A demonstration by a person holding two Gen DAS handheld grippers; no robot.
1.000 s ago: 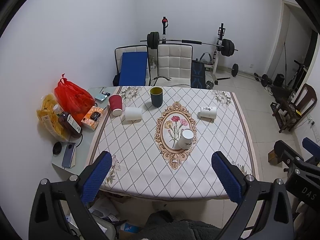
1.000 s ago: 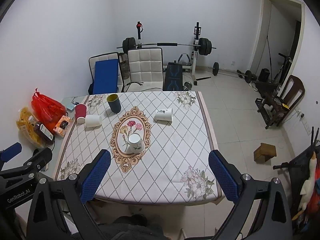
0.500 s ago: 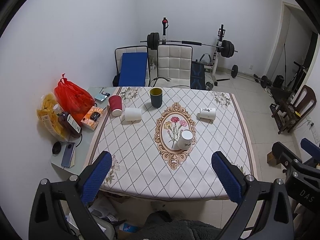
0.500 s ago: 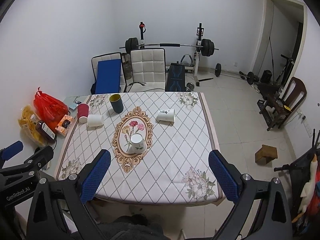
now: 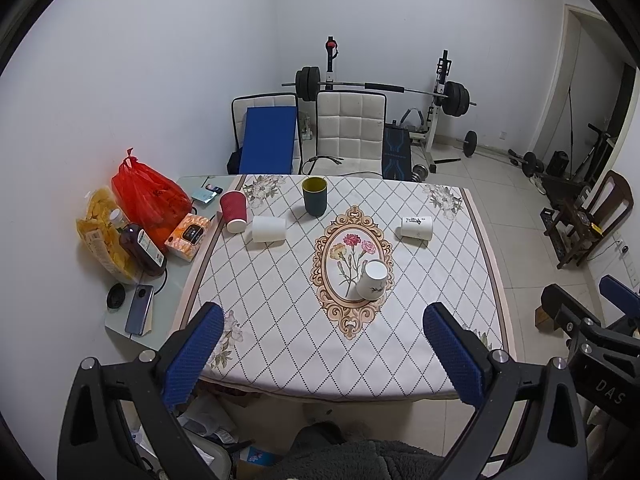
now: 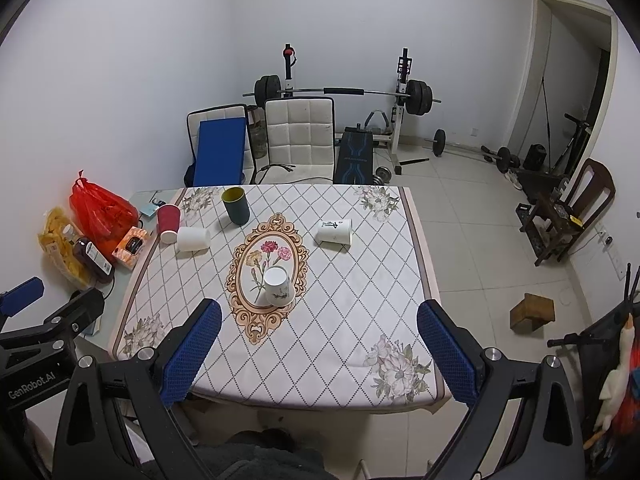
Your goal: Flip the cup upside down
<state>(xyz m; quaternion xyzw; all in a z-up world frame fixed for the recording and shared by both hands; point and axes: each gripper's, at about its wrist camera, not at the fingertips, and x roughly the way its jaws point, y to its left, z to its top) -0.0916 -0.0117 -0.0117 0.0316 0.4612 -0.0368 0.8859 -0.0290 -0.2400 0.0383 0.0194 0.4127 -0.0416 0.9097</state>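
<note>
On table [image 5: 280, 320]: five cups [image 5: 374, 280]

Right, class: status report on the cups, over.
Both hand-held grippers open, empty, short of table. Dark cup upright, unflipped. Path clear.

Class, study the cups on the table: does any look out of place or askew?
Two white cups lie on their sides. The red cup and the centre cup sit upside down; only the dark cup stands upright.

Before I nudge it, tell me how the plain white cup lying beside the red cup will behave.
The white cup lies on its side, so it will probably roll. It looks like thin paper, likely light and easily crushed. The red cup close beside it may block it.
</note>
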